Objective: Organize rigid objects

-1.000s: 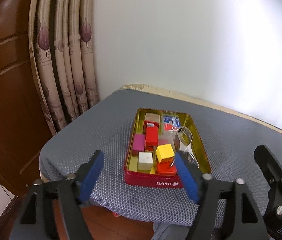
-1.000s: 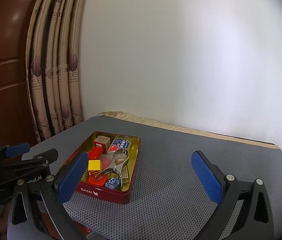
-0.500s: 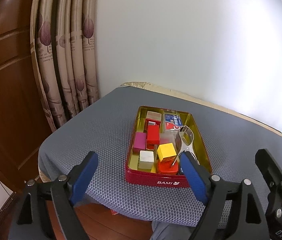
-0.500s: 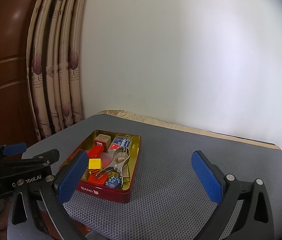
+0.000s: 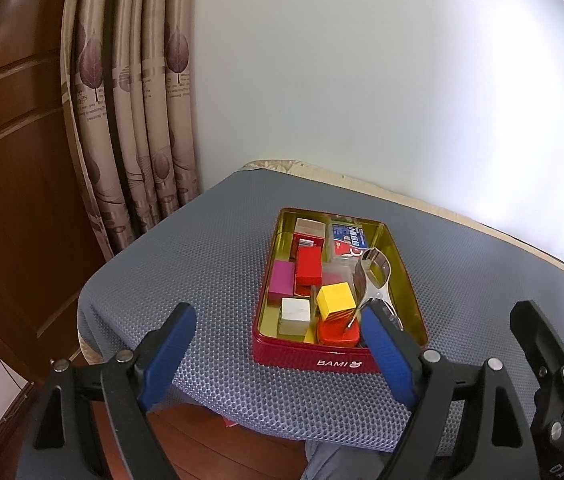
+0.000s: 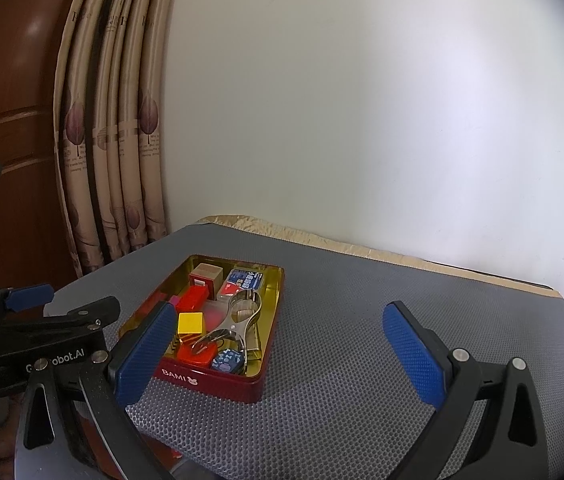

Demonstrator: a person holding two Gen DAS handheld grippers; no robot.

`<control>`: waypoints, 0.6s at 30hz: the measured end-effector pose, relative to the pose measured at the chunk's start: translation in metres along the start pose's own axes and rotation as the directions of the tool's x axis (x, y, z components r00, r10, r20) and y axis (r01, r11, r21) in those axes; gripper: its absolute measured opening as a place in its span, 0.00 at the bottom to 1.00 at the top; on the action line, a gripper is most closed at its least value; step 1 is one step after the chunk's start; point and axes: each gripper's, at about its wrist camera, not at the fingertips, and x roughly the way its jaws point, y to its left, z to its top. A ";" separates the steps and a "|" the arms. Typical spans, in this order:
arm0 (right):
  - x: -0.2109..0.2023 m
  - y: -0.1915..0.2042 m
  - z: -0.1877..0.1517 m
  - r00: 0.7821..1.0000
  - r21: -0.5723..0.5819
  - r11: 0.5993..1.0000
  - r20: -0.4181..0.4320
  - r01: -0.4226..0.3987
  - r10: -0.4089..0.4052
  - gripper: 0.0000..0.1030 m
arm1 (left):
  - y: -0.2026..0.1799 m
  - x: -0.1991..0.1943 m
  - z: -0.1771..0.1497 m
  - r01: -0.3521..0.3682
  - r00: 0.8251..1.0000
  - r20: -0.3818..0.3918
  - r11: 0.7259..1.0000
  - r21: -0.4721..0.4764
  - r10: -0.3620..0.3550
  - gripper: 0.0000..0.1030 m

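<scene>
We hold both tools back at the near edge of the table (image 5: 217, 248), clear of the red tin (image 5: 314, 358), which sits near the middle of the grey mat with the blocks, the metal opener (image 5: 374, 276) and the small packets already inside. The left tool (image 5: 277, 344) has just been opening and stands released with nothing between its pads; the right tool (image 6: 282, 344) is likewise spread and empty. Judging the sorting close to done, we check that nothing rides above the rim, and we come in from above if the yellow block (image 5: 336, 300) needs nudging flat.
</scene>
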 end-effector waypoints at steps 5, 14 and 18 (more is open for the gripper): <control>0.001 0.001 -0.001 1.000 -0.006 1.000 -0.002 -0.002 0.002 0.99 | 0.000 0.000 0.000 -0.002 1.000 0.003 1.000 0.004 0.002 0.84; 0.003 0.001 -0.004 1.000 -0.011 1.000 -0.008 -0.004 0.004 0.99 | 0.003 0.003 0.000 0.001 1.000 -0.012 1.000 -0.010 -0.001 0.85; 0.005 0.004 -0.005 1.000 -0.015 1.000 -0.019 -0.006 0.005 0.99 | 0.005 0.004 -0.001 -0.008 1.000 -0.005 1.000 -0.017 0.008 0.85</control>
